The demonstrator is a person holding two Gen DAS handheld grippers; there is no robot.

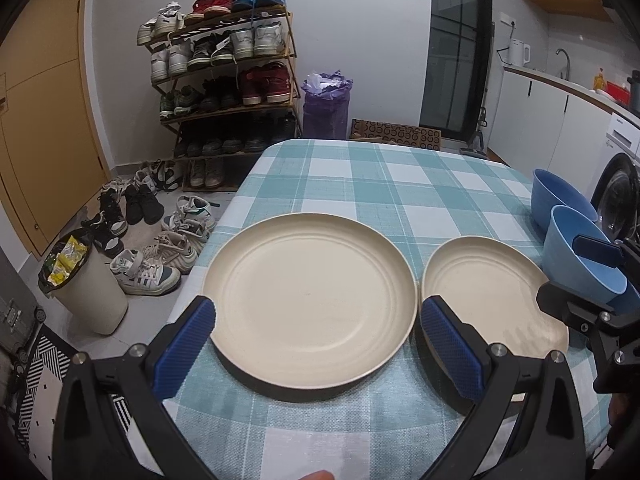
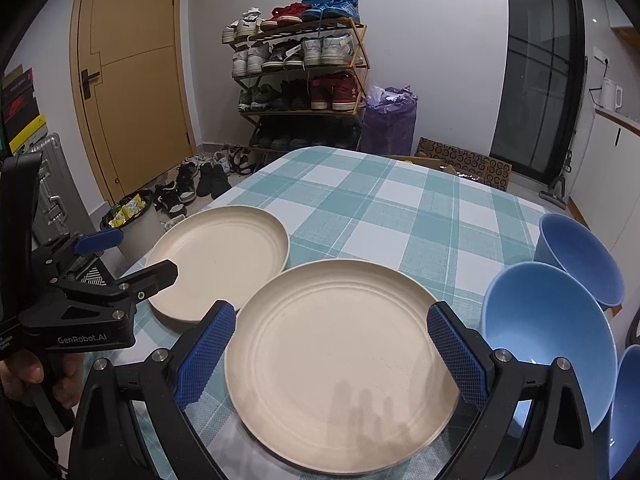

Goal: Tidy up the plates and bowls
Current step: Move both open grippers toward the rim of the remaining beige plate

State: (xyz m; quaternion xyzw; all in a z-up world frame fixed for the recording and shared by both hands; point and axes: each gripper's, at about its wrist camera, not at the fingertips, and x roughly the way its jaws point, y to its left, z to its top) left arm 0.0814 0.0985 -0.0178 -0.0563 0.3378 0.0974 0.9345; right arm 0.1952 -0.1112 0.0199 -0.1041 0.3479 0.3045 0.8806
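Plates: two round cream plastic plates lie flat, side by side, rims almost touching, at the near edge of the teal-and-white checked surface [image 1: 360,184].
Large plate: wide cream plate [image 1: 310,300] lies on the left, directly ahead of the left gripper [image 1: 316,334]; its near rim sits between the two blue pads.
Small plate: narrower cream plate [image 2: 340,364] lies on the right, directly ahead of the right gripper [image 2: 332,346], near rim likewise between the pads.
Bowls: at least three blue plastic bowls at the right edge; far bowl [image 2: 580,260], middle bowl [image 2: 548,340], and a third bowl [image 2: 628,408] cut off by the frame. More cannot be ruled out.
Left jaws: spread wide, nothing held, no contact with the rim visible.
Right jaws: spread wide, nothing held.
Key relation: each plate is centred on its own gripper; round, so no long axis. Right hand is nearer the bowls.
Judgement: stacking not yet begun; small onto large looks the likely move.
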